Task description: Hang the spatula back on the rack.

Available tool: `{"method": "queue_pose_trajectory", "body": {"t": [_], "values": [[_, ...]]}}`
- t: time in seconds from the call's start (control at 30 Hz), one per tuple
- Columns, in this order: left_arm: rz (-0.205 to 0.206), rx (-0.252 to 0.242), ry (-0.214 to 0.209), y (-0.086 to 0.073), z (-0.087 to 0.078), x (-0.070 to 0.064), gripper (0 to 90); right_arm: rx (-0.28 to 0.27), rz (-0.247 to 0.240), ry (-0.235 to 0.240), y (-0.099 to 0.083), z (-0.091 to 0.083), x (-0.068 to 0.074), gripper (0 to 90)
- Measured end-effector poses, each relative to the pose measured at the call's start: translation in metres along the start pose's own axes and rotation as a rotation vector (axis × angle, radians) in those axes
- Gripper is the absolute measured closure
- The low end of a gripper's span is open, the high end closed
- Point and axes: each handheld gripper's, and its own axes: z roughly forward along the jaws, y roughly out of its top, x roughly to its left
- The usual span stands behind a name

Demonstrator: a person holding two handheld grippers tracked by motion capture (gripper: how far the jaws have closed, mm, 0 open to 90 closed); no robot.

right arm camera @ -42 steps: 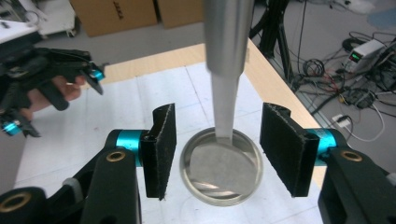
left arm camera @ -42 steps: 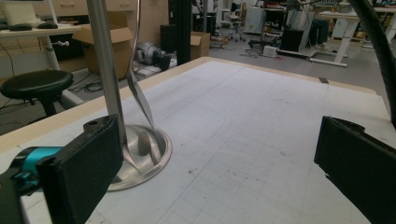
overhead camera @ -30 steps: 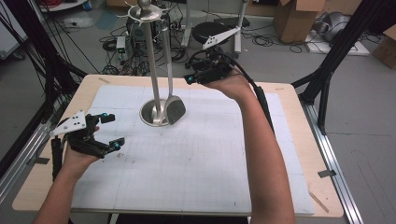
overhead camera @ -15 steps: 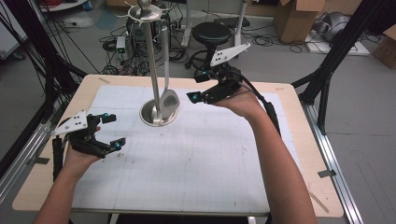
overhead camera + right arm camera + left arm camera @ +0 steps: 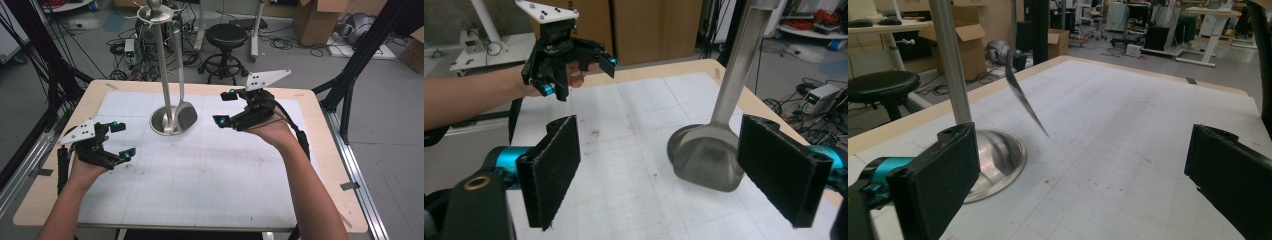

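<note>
The landmark here is the utensil stand (image 5: pixel 161 65), a steel pole rising from a round base on the far-left middle of the gridded mat (image 5: pixel 210 200).

Well to the left of the stand and nearer the person, the left gripper (image 5: pixel 122 141) hovers just over the mat with its jaws spread wide and nothing between them. It looks idle; it seems best kept there, low and clear of the stand, ready to steady the base only if it rocks.

On the stand hangs a metal spatula (image 5: pixel 183 95), its long handle hooked on the top ring and its blade (image 5: pixel 709 155) hanging just above the base, slightly right of the pole.

Right of the stand, and apart from it, the right gripper (image 5: pixel 224 108) is held above the mat, jaws wide open and empty, pointing toward the blade. In the right gripper view the blade sits between the two pads (image 5: pixel 554 170), a little toward the right one.

The step in hand appears to be reaching for the hanging spatula. Done well, the jaws would close on the narrow handle just above the blade, not on the slippery flat face, with the pole kept outside the grip. Approach slowly, since a nudge would set the spatula swinging. Then lift straight up so the hook clears the ring before drawing away.
</note>
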Motion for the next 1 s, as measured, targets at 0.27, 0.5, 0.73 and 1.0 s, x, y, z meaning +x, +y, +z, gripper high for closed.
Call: {"method": "queue_pose_trajectory", "body": {"t": [0.27,0.5,0.73,1.0], "values": [[-0.002,0.012,0.005,-0.001,0.000,0.000,1.7,-0.037,0.042,-0.039,-0.035,-0.013,0.002,14.9],[-0.008,0.005,-0.007,-0.003,0.002,0.000,1.7,-0.047,0.072,-0.068,-0.060,-0.023,0.003,13.9],[-0.013,0.007,-0.012,-0.004,0.003,0.000,1.7,-0.076,0.094,-0.091,-0.084,-0.031,0.010,11.2],[-0.018,0.009,-0.015,-0.006,0.004,0.001,1.7,-0.135,0.100,-0.106,-0.116,-0.045,0.020,10.0]]}}
